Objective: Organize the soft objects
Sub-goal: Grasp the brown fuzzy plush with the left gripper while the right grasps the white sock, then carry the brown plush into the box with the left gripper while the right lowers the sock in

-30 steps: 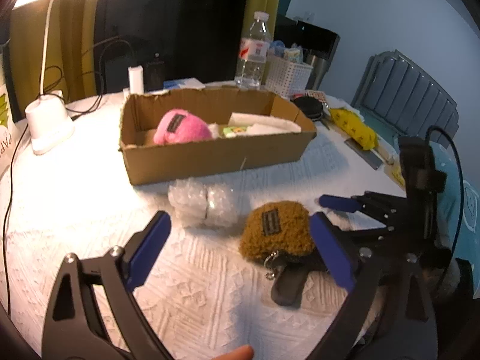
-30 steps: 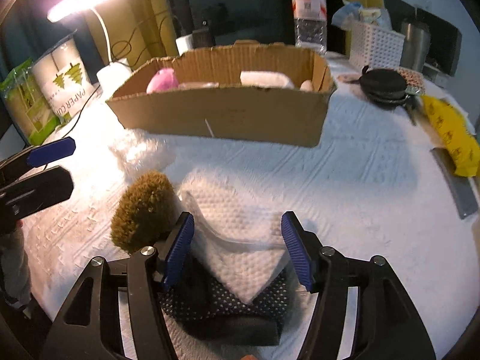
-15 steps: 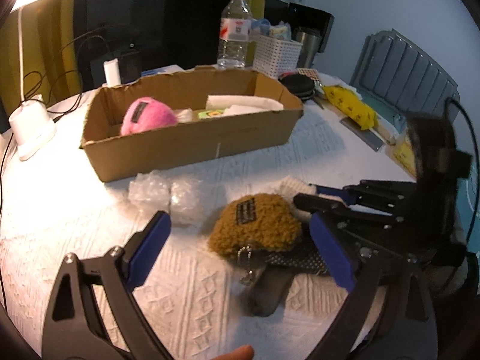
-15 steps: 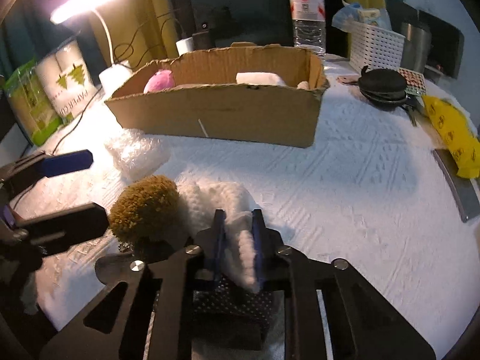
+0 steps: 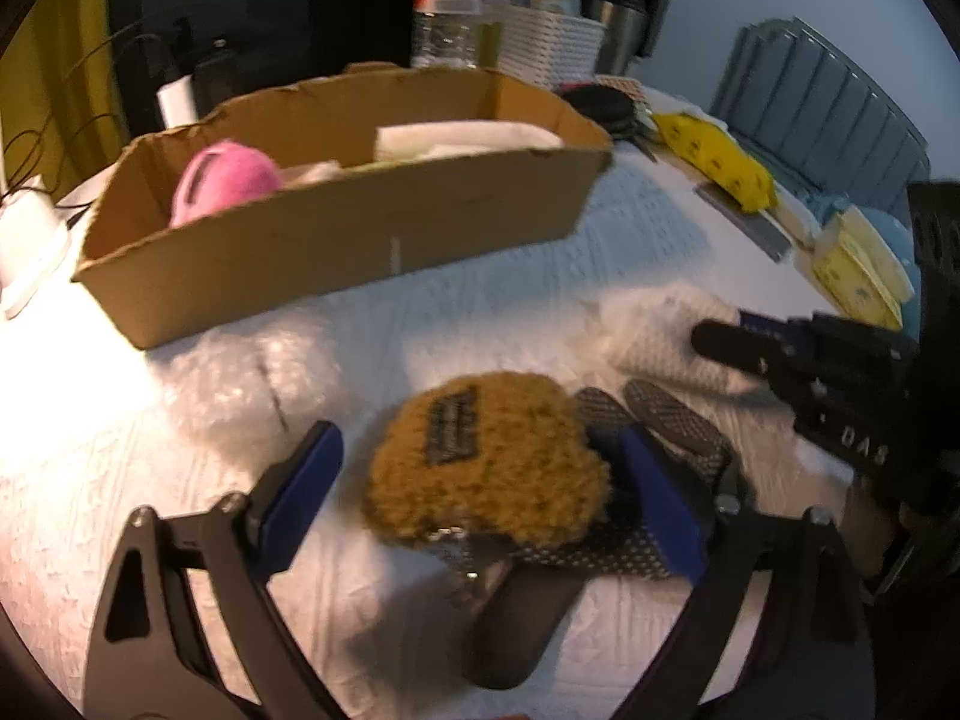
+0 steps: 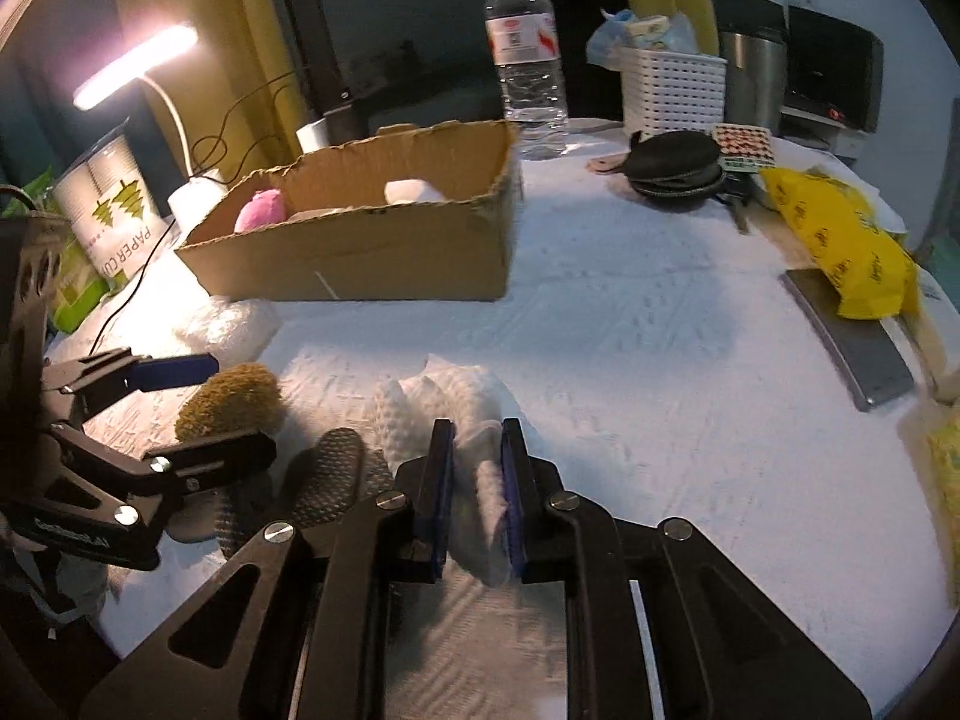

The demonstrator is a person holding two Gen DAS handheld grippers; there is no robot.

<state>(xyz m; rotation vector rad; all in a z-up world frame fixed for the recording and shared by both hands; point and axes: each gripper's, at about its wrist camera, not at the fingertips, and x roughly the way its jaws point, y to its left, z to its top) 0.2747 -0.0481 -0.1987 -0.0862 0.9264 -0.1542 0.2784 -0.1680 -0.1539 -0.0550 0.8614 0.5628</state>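
A brown fuzzy pouch (image 5: 486,456) lies on a dark dotted fabric piece (image 5: 600,552) on the white tablecloth. My left gripper (image 5: 480,462) straddles the pouch and its jaws are closing; the blue pads stand just off its sides. In the right wrist view the left gripper (image 6: 240,408) sits at the left around the brown pouch (image 6: 231,396). My right gripper (image 6: 474,450) is shut on a white textured cloth (image 6: 444,396), bunched between its pads. The cardboard box (image 5: 336,240) behind holds a pink pouch (image 5: 228,174) and white items.
Bubble wrap (image 5: 252,384) lies in front of the box. A water bottle (image 6: 528,60), a white basket (image 6: 672,90), black round pads (image 6: 672,162) and a yellow packet (image 6: 840,240) stand at the back right. A lamp (image 6: 138,66) and a paper-cup pack (image 6: 114,210) are at the left.
My right gripper shut on the white cloth and pulled it to the right, off the dark dotted piece. My left gripper came forward and down over the brown pouch, and its jaws narrowed.
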